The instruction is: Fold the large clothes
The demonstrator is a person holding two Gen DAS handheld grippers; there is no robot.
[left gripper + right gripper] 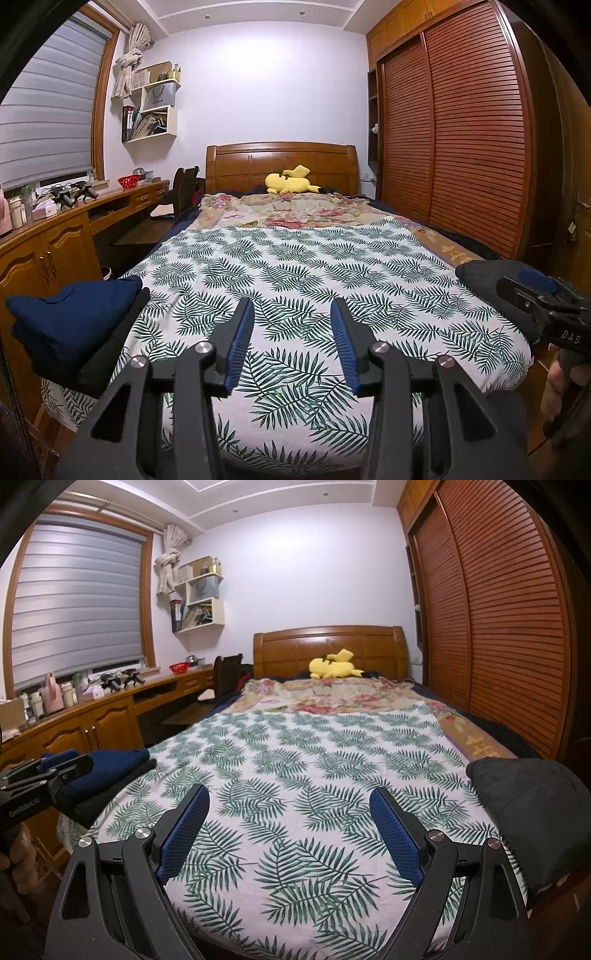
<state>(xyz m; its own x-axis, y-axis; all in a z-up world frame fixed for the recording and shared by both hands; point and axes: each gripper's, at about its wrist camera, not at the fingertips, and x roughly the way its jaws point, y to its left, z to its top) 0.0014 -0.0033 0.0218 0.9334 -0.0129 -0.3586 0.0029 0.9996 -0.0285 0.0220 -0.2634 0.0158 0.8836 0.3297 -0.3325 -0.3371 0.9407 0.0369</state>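
Observation:
A folded navy garment (70, 321) lies on a folded black one (110, 350) at the bed's front left corner; the stack also shows in the right wrist view (110, 771). A dark grey garment (532, 805) lies bunched at the front right corner, also seen in the left wrist view (480, 277). My left gripper (291, 314) is open and empty above the leaf-print sheet (295, 266). My right gripper (290, 801) is open and empty above the same sheet (303, 753). Each gripper shows at the edge of the other's view.
A floral quilt (288, 210) and a yellow plush toy (290, 182) lie near the wooden headboard. A slatted wardrobe (461, 140) runs along the right. A wooden desk (55, 236) with small items and a chair stands on the left under the window.

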